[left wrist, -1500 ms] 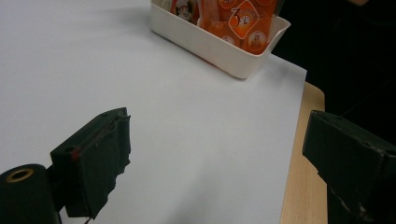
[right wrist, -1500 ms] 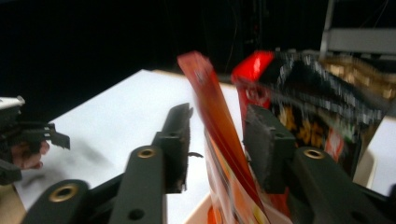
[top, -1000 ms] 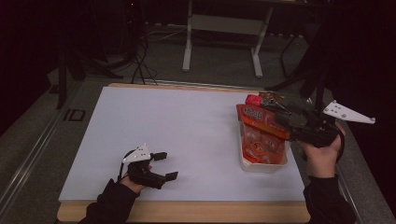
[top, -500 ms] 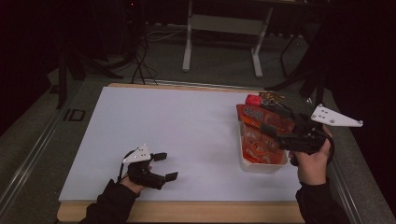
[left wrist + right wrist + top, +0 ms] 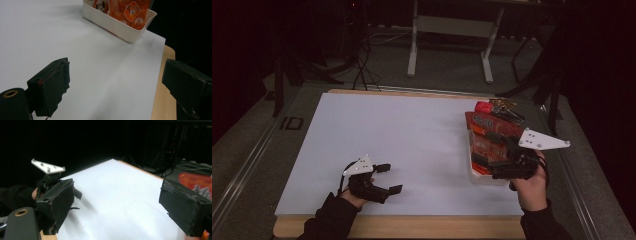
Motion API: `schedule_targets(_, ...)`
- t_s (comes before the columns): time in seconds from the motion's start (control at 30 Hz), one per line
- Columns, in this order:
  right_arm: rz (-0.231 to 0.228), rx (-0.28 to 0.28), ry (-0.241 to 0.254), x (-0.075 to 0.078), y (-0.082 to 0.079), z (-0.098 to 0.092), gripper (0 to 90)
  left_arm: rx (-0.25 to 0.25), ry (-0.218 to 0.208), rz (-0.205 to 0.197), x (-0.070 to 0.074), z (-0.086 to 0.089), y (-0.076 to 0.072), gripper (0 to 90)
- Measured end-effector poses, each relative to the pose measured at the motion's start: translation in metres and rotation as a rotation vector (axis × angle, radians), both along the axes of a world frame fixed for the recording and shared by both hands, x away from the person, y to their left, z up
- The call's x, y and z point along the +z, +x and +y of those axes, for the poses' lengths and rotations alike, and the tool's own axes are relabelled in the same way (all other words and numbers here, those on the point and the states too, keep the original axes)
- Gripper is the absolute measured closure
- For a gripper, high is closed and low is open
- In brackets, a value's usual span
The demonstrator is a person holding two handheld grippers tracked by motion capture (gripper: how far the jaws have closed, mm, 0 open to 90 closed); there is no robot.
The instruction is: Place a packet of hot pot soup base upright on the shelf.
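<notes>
Overhead, right tongs (image 5: 484,167) above tub (image 5: 484,176), packet print (image 5: 131,13) close-up

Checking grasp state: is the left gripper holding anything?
No, the left gripper has open jaws with bare white table between them.

White rectangular tray (image 5: 484,175) at right side of table, near front edge, long axis running away from person. Low walls, rounded corners, upright. Orange-red snack packets (image 5: 490,132) stacked inside, printed with small round pictures, topmost tilted and rising above rim. Red packet (image 5: 485,106) at far end, apparently beyond tray's far wall; dim light leaves that unclear.
</notes>
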State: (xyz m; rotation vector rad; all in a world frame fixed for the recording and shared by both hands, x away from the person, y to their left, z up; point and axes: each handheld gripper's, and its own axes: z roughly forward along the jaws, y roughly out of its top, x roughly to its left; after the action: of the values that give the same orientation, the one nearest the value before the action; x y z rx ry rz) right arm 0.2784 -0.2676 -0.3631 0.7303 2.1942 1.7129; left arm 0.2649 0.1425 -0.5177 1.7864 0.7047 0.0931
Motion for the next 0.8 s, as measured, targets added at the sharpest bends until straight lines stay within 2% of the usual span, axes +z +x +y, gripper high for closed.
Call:
schedule_targets(0.33, 0.056, 0.040, -0.056, -0.037, 0.000, 0.015, 12.6, -0.001, -0.001, -0.011, 0.001, 0.000, -0.002, 8.4)
schedule_targets(0.67, 0.089, 0.041, -0.079, -0.065, -0.004, 0.019, 13.3, -0.007, -0.001, -0.016, 0.001, -0.001, -0.003, 8.3)
schedule_targets(0.8, 0.097, 0.047, -0.105, -0.075, -0.006, 0.023, 13.3, -0.007, 0.001, -0.025, 0.002, -0.002, -0.004, 8.4)
